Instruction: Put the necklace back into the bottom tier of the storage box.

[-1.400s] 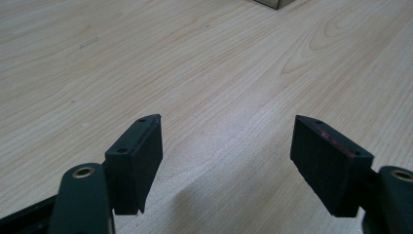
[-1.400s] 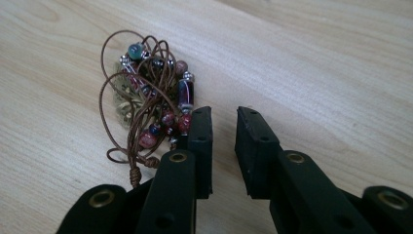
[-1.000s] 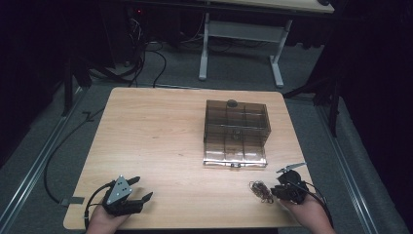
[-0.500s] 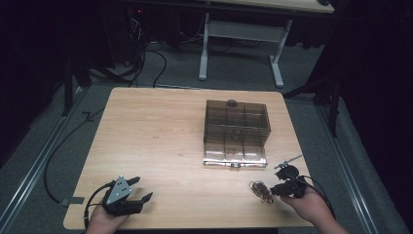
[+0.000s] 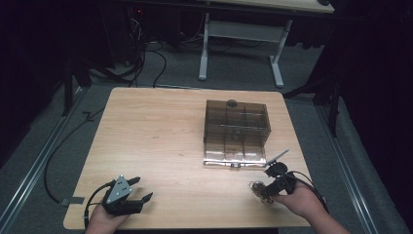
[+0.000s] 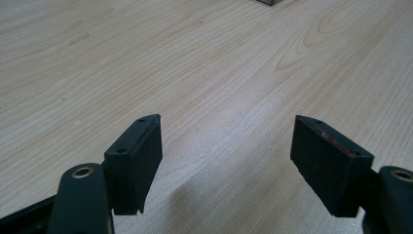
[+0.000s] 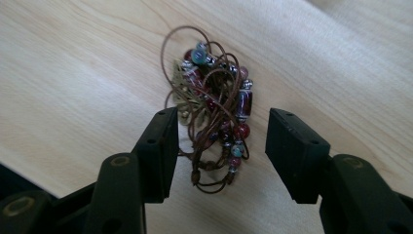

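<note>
High view: left gripper (image 5: 127,194) at the table's (image 5: 156,126) near-left corner; right gripper (image 5: 271,181) at the near-right corner over a beaded cord bundle (image 5: 257,188), smoky compartment box (image 5: 237,131) beyond. Left gripper view: jaws wide apart, empty. Right gripper view: jaws parted, straddling the bundle (image 7: 214,112), unclamped; likely risk: loose loops slipping out or snagging on closing.

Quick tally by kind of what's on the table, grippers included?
Black two-jaw grippers: 2, left gripper and right gripper
Smoky translucent plastic compartment box: 1
Tangled brown-cord beaded necklace: 1
Total: 4
</note>
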